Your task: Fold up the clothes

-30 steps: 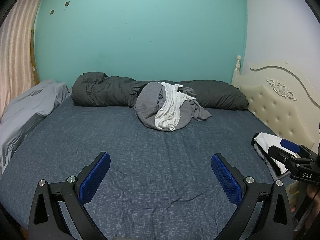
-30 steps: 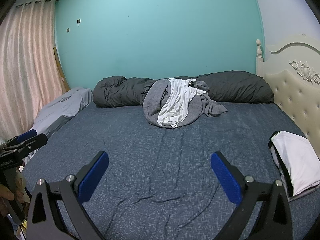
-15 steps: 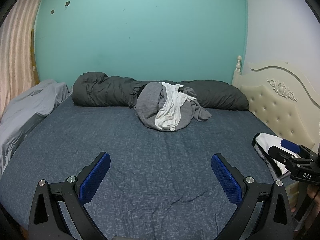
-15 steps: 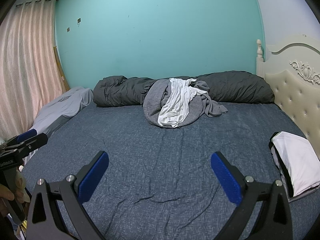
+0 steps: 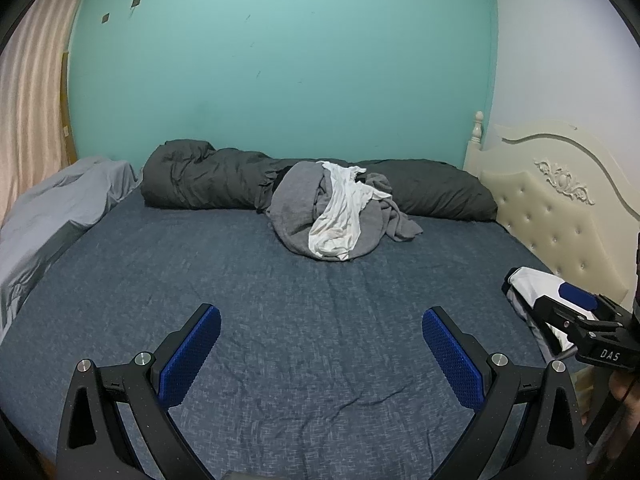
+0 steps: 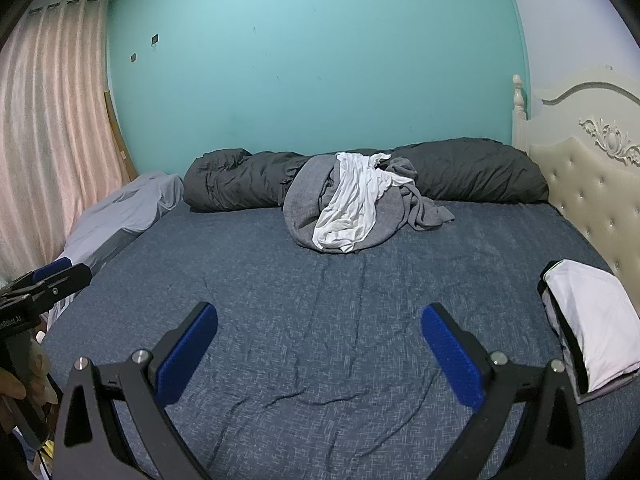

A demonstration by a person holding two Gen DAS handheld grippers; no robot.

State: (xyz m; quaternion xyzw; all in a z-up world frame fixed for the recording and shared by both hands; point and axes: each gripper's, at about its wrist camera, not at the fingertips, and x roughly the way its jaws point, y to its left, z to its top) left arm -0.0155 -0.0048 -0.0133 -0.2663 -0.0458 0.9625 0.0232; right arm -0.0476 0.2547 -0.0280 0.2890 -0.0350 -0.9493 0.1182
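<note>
Hovering over the near edge of the bed (image 5: 320, 320), both grippers have their blue-padded jaws spread wide with nothing between them. The left gripper (image 5: 321, 352) and the right gripper (image 6: 319, 350) sit side by side, each pointing across the dark blue sheet toward the far wall.

The stuff to fold is a crumpled heap at the far side of the mattress: a grey garment (image 5: 294, 208) bunched up, with a white garment (image 5: 340, 220) draped over the top of it. The heap leans against a rolled dark grey duvet (image 5: 200, 180) running along the teal wall (image 5: 280, 60). Well apart from both grippers.

Off to the right, near the cream tufted headboard (image 6: 592, 192), there's a folded white piece (image 6: 588, 316) with a dark edge lying flat on the sheet. A light grey blanket (image 6: 124, 212) sits on the left edge by the pink curtain (image 6: 52, 120).
</note>
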